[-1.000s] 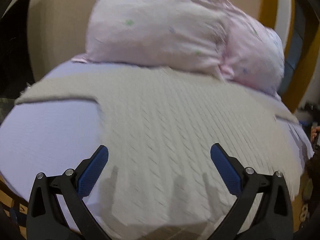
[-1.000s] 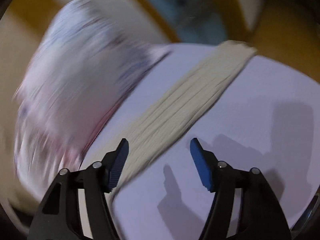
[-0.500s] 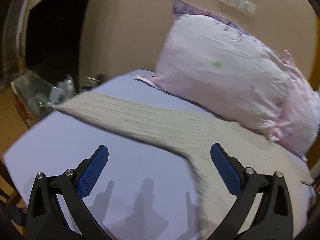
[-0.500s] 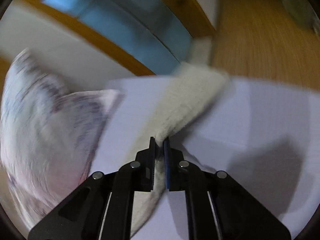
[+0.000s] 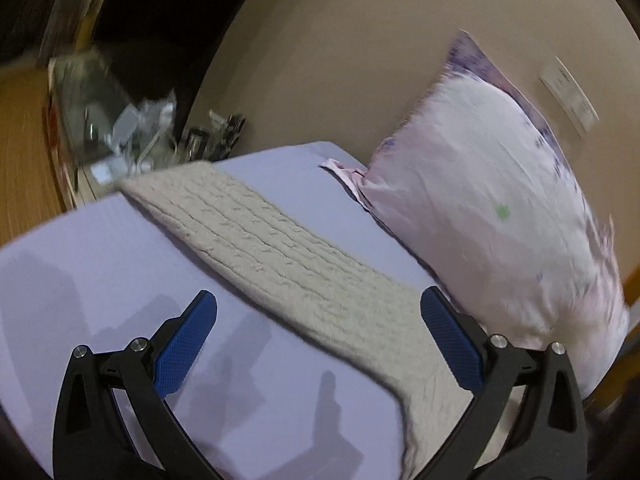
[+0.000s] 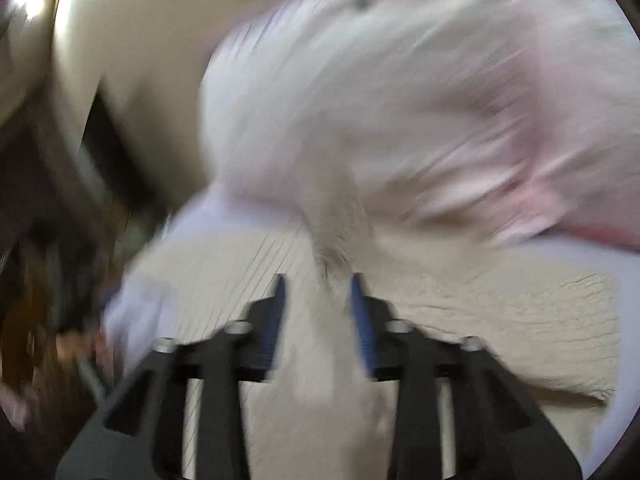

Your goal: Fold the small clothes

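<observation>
A cream cable-knit sweater (image 5: 288, 256) lies flat on the lilac bed sheet (image 5: 120, 264). In the left wrist view one sleeve stretches away to the far left edge of the bed. My left gripper (image 5: 318, 312) is open and empty, hovering over the sleeve near where it joins the body. In the blurred right wrist view my right gripper (image 6: 318, 300) has its jaws partly apart with the other sleeve (image 6: 332, 252) running between them, carried over the sweater body (image 6: 500, 312).
A pink floral pillow (image 5: 488, 208) leans on the beige wall at the bed's head; it also fills the top of the right wrist view (image 6: 420, 100). A cluttered side table (image 5: 132, 132) stands beyond the bed's far left corner.
My right gripper closed on the sleeve, swung it over the sweater body, and its jaws have now parted somewhat. My left gripper turned left and moved along the other sleeve, still open.
</observation>
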